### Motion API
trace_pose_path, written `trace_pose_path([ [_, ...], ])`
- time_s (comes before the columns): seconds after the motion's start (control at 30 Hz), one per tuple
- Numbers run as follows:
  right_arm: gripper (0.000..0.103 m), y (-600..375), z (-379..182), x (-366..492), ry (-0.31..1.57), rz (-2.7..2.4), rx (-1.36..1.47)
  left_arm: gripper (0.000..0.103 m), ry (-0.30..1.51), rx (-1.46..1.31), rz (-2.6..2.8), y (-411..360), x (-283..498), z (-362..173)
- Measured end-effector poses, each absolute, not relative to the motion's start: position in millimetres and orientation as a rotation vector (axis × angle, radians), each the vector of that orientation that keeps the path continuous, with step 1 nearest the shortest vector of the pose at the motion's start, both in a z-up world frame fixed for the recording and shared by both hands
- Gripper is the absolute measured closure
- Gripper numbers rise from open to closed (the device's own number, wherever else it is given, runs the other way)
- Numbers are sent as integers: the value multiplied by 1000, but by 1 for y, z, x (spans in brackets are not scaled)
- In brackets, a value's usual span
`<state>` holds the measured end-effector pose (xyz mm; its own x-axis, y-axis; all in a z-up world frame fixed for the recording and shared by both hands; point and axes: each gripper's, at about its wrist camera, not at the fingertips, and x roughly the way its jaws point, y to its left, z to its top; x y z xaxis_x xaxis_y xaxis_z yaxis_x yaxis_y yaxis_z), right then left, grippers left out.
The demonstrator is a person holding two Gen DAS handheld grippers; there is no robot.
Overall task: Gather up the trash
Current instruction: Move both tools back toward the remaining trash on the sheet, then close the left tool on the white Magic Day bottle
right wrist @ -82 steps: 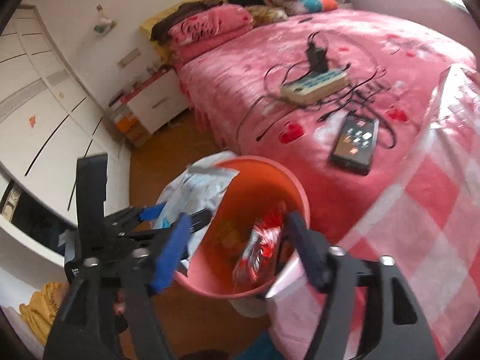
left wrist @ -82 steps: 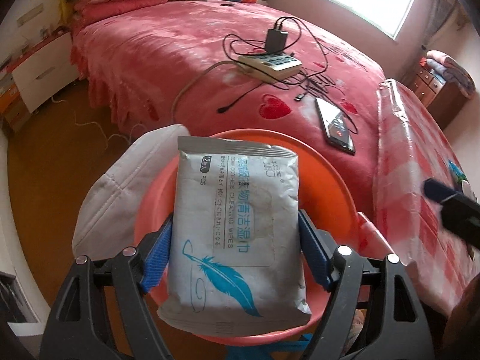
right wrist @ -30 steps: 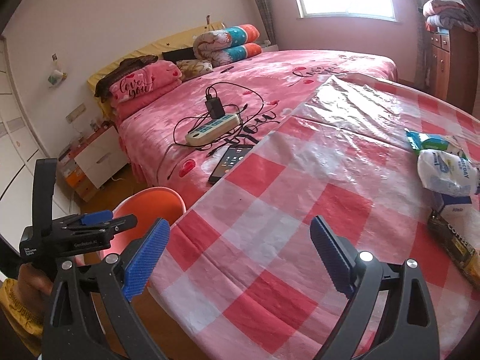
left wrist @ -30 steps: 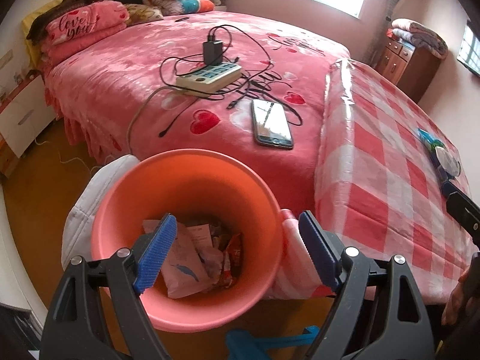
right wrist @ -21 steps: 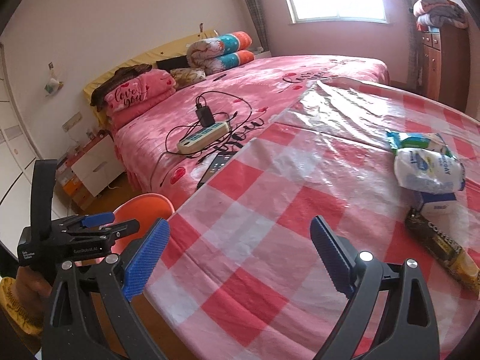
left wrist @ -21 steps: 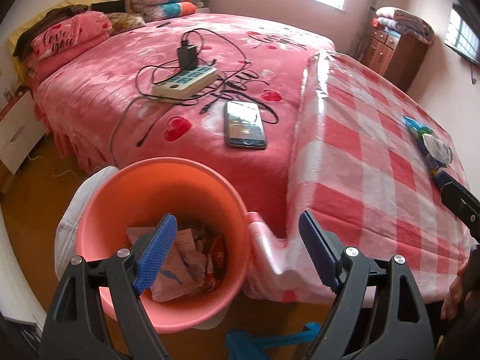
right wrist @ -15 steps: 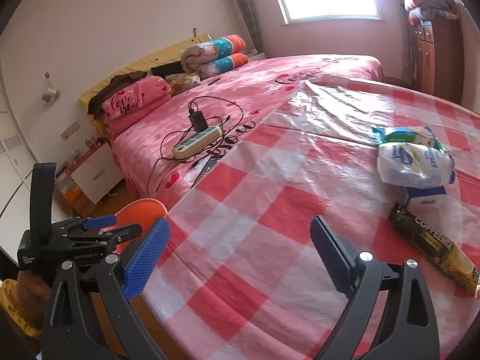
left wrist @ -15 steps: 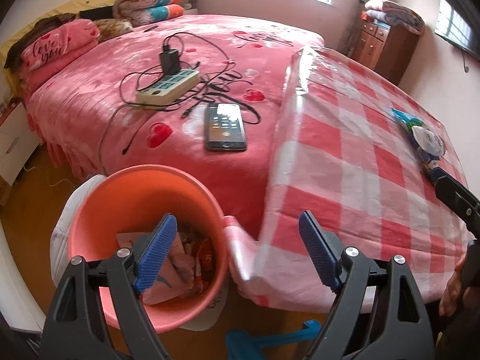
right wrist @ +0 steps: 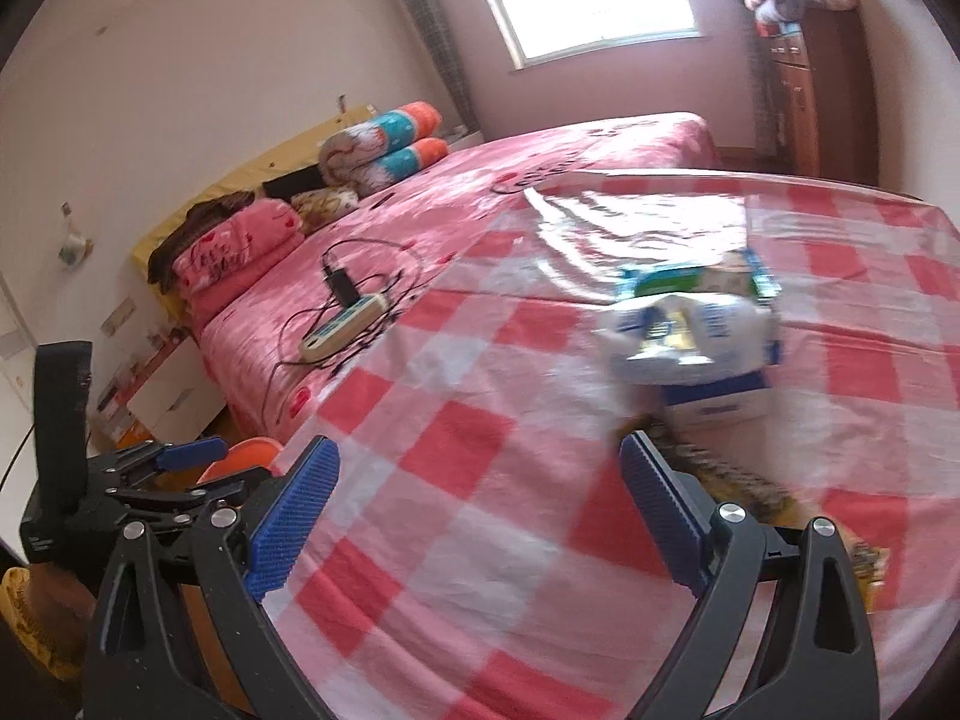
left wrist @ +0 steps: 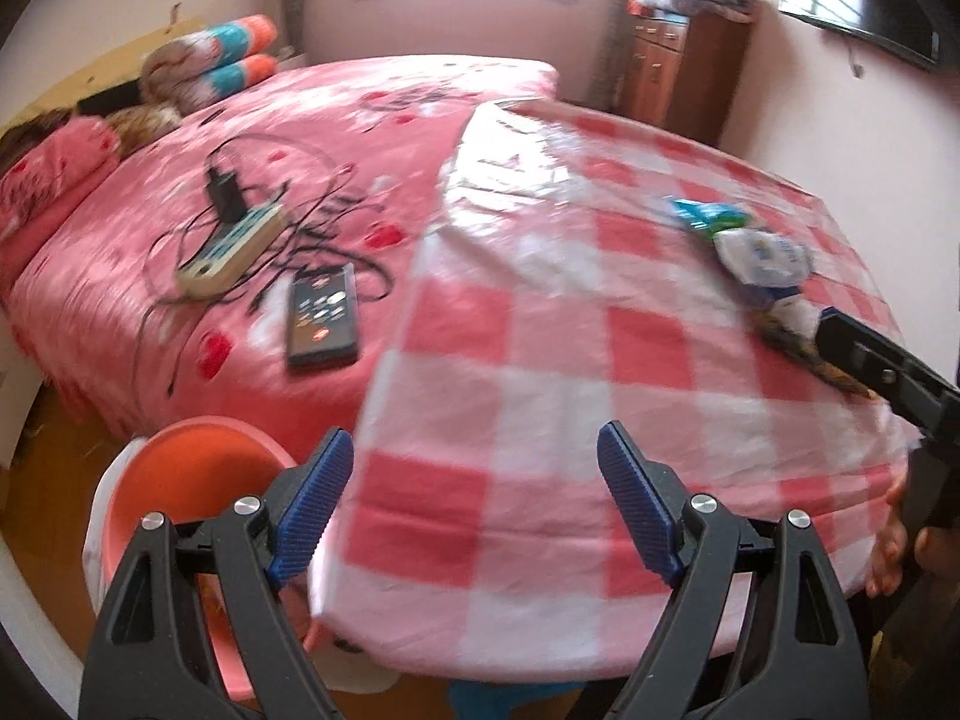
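Two tools were in play, and both stood spread wide with nothing between their blue pads. The left tool (left wrist: 474,504) hung over the near edge of the bench (left wrist: 540,372), just right of the one orange bin (left wrist: 180,468) on the floor at the near left. The right tool (right wrist: 480,504) hung over the checked cloth, nearer the trash.

Count the trash on the bench: four pieces, bunched toward the far right. One green-and-blue packet (right wrist: 690,279) lay farthest, its long axis running left to right. One white pouch with blue print (right wrist: 690,330) sat just in front, touching it, also lying broadly left to right. One small white-and-blue box (right wrist: 714,402) showed under the pouch's near edge. One long brown wrapper (right wrist: 732,474) lay nearest, its long axis slanting from the box toward the near right, one end passing behind the right tool's right pad. Motion blur smeared all four, so their print could not be read.

In the left view the same cluster sat at the far right, the pouch (left wrist: 762,255) behind the right tool's black body.

On the bed (left wrist: 270,138) at the left lay one power strip (left wrist: 231,249) with one black charger plugged in, a tangle of cables, and one phone (left wrist: 324,315), screen up, long axis running near to far.
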<state>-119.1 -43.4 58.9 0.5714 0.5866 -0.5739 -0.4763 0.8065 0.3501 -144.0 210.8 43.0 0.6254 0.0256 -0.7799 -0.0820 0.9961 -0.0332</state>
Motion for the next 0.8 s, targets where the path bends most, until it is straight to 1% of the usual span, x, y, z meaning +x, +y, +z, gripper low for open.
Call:
trace_pose_path([
  [0.17, 9, -76, 61, -109, 724, 567, 140, 19, 870, -51, -5, 183, -130, 55],
  [0.37, 9, -106, 42, -90, 808, 494, 90, 19, 870, -68, -79, 153, -115, 60],
  [0.5, 10, -112, 35, -88, 828, 506, 71, 19, 869, -98, -134, 135, -101, 63],
  [0.53, 13, -111, 33, -88, 832, 514, 57, 19, 868, -102, -151, 129, -96, 64],
  [0.57, 20, -110, 33, -87, 837, 519, 45, 19, 865, -98, -172, 122, -90, 66],
  [0.6, 23, -109, 31, -87, 841, 522, 30, 19, 862, -86, -185, 116, -85, 67],
  [0.73, 27, -100, 26, -90, 851, 530, -56, 19, 845, -24, -238, 96, -64, 73],
  [0.8, 28, -95, 24, -91, 857, 534, -86, 19, 828, 30, -285, 83, -52, 76],
])
